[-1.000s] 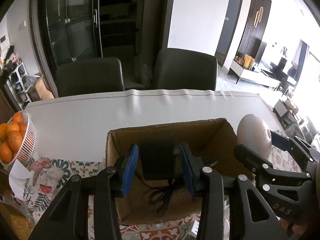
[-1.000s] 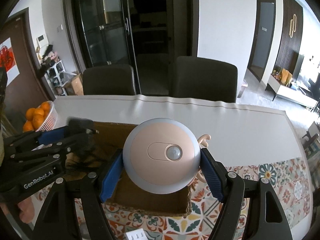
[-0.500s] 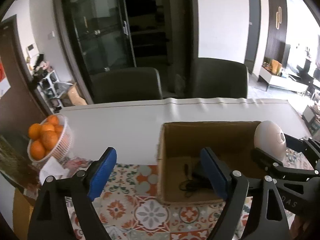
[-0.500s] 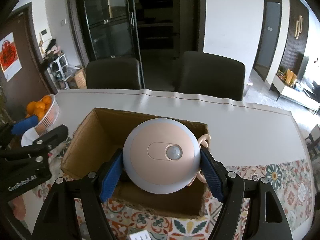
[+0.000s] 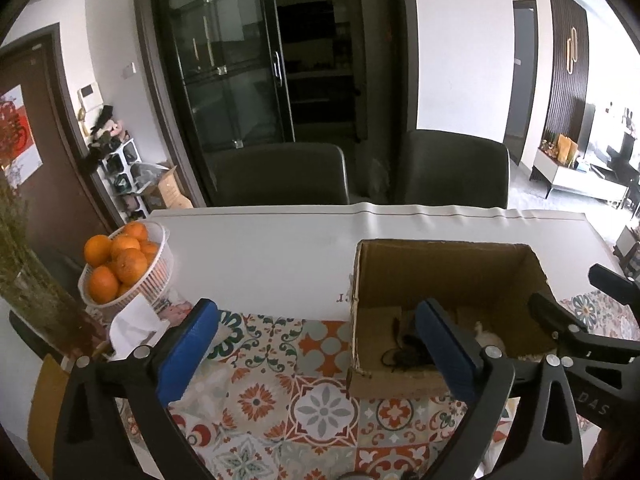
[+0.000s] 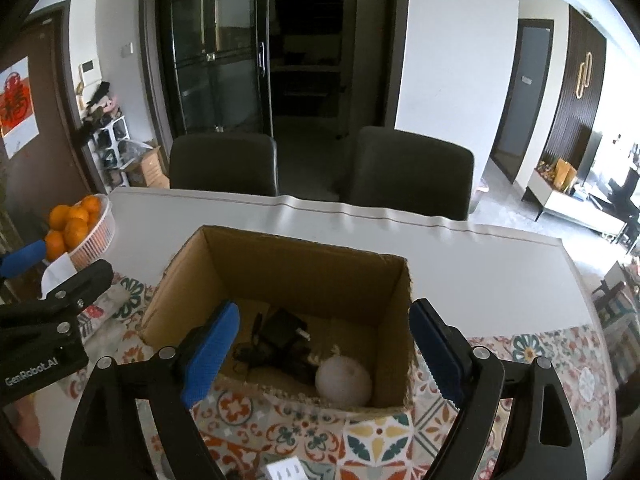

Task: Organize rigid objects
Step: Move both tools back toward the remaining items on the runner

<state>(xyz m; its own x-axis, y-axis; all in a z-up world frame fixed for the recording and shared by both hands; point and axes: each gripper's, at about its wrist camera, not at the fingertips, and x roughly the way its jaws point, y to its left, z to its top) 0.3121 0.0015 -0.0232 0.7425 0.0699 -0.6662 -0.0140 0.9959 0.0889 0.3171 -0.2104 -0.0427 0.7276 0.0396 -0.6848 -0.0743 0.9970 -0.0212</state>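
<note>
The right tongs (image 6: 320, 344) hang over the near edge of the cardboard box (image 6: 288, 264), jaws spreading with nothing between them. Straight below and ahead, the round lamp (image 6: 343, 380) lies in the box's near right corner, the black charger (image 6: 282, 330) just beside it toward the middle. The left tongs (image 5: 316, 344), jaws also widening and empty, sit off the box's left wall over the patterned desk (image 5: 260, 392). So the right tongs are nearer the box.
</note>
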